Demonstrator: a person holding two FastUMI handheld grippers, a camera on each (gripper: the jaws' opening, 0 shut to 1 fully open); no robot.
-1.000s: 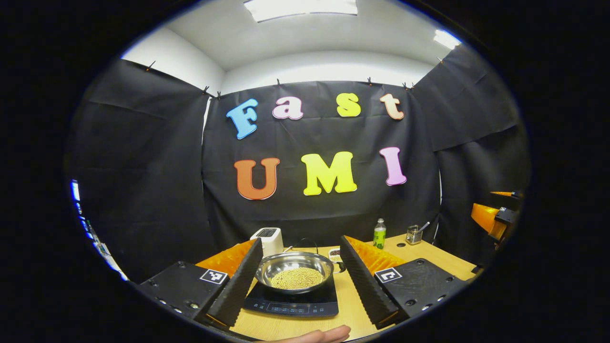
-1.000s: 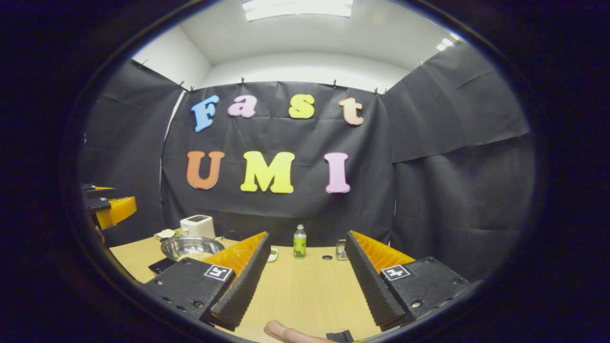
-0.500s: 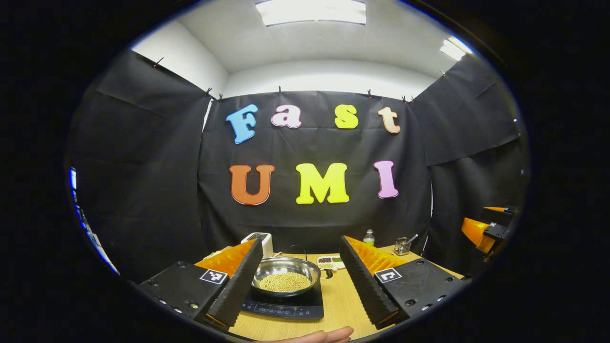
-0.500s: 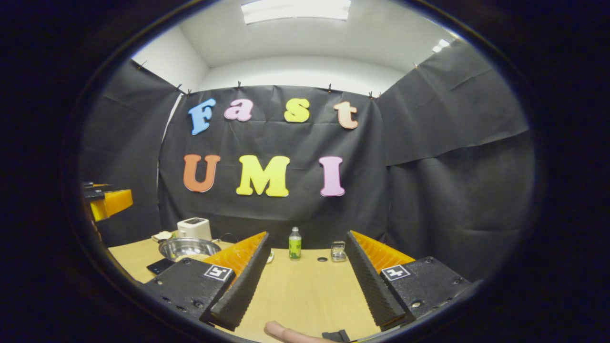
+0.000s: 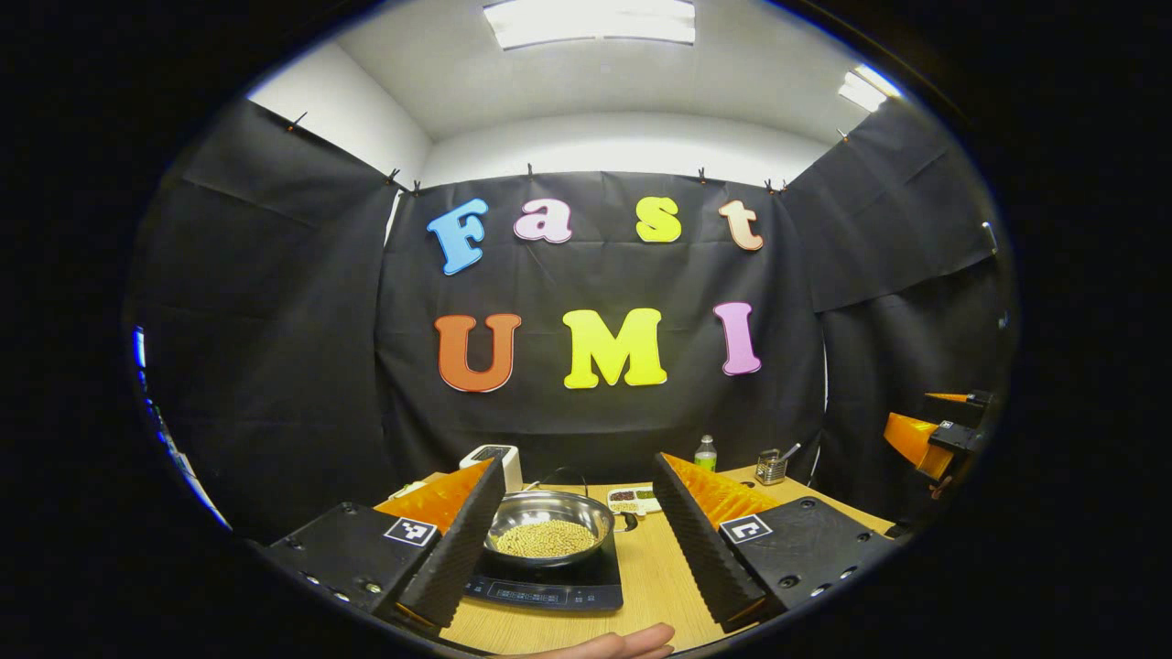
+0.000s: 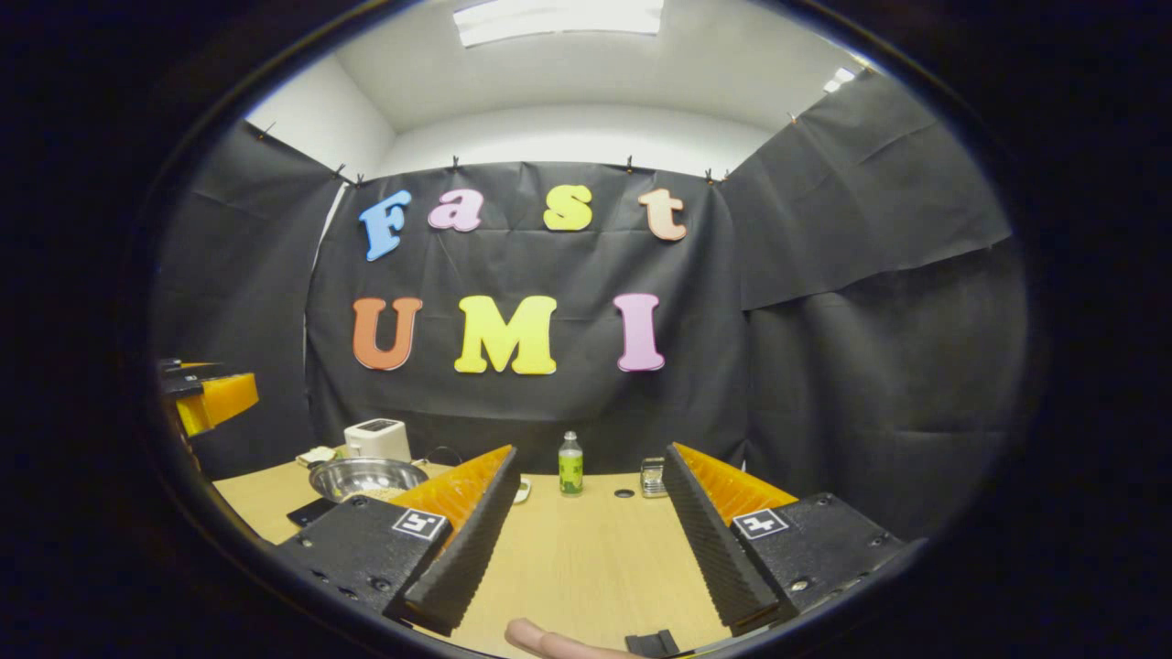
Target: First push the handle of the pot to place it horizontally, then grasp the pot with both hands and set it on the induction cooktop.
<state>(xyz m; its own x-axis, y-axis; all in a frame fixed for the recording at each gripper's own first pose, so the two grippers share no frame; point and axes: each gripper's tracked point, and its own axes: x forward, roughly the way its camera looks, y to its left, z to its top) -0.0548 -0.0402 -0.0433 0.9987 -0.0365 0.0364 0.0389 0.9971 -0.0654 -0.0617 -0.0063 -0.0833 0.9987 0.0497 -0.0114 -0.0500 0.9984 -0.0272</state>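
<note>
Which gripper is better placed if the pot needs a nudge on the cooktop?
Left. The pot sits on the induction cooktop straight ahead of the open left gripper, framed between its fingers. The right gripper, also open, faces the bottle, with the pot off to its left.

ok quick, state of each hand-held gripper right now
Left hand-held gripper: open, holding nothing; the pot sits beyond its fingers.
Right hand-held gripper: open, holding nothing.
</note>
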